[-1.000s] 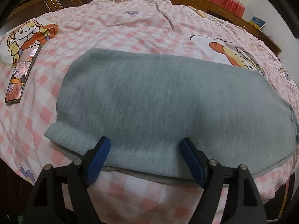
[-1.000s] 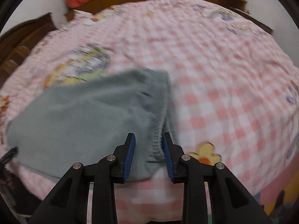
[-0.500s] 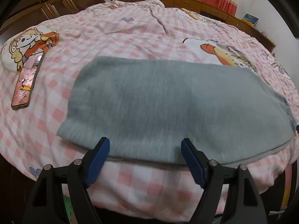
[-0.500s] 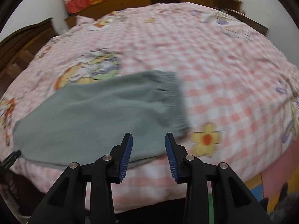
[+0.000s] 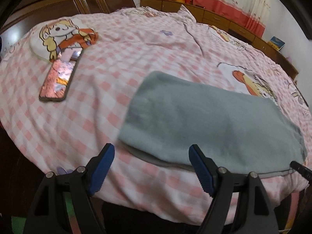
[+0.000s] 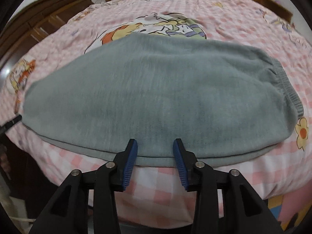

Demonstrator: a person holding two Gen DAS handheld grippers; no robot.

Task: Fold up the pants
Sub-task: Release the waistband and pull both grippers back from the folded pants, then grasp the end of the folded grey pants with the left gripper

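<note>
Grey fleece pants [image 5: 210, 120] lie folded lengthwise and flat on the pink checked bed, near its front edge. In the right wrist view the pants [image 6: 156, 97] span the frame, with the elastic waistband [image 6: 286, 85] at the right end. My left gripper [image 5: 152, 167] is open and empty, just in front of the pants' left end. My right gripper [image 6: 155, 156] is open and empty, its blue fingertips [image 6: 131, 152] at the pants' near edge, around the middle.
A phone [image 5: 60, 78] lies on the bedspread left of the pants. The pink checked bedspread [image 5: 136, 44] with cartoon prints covers the whole bed. Dark wooden wardrobe [image 5: 64, 2] stands at the left, low wooden cabinets [image 5: 224, 19] and curtains at the back.
My right gripper let go of the waistband and moved left to the pants' middle. My left gripper swung left, so the pants sit further right in its view.
</note>
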